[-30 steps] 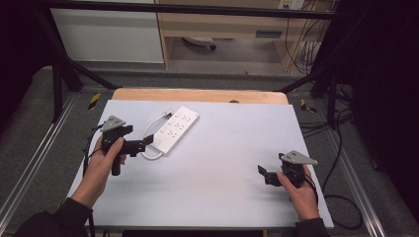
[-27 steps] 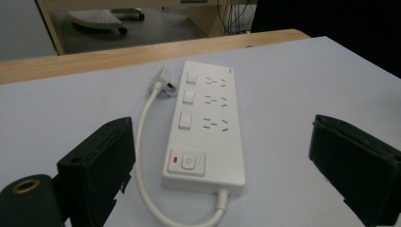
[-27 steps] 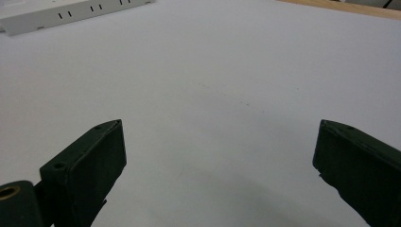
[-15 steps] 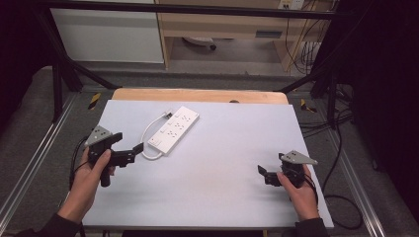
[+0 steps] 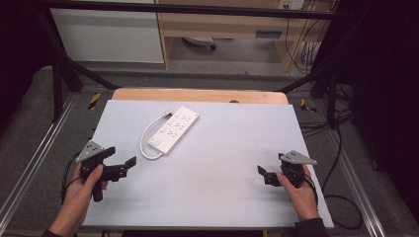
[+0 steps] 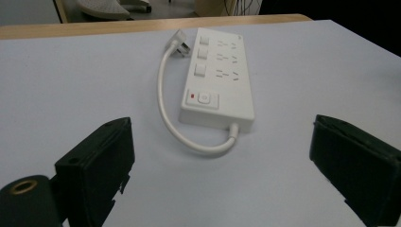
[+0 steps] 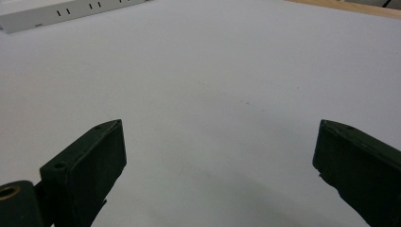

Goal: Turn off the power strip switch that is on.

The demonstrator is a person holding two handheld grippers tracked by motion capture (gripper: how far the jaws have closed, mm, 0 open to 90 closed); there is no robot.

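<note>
My high view looks forward and down on the whole table [image 5: 212, 197]. My left gripper view sits low and close, the power strip [image 6: 218, 78] straight ahead between its jaws; my right gripper view shares it, far left.

Both tongs [image 5: 129, 162] [image 5: 262, 173] wide apart, empty.

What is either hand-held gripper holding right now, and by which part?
Nothing. The left hand-held gripper and right hand-held gripper are both open and empty; the power strip lies untouched on the table.
</note>
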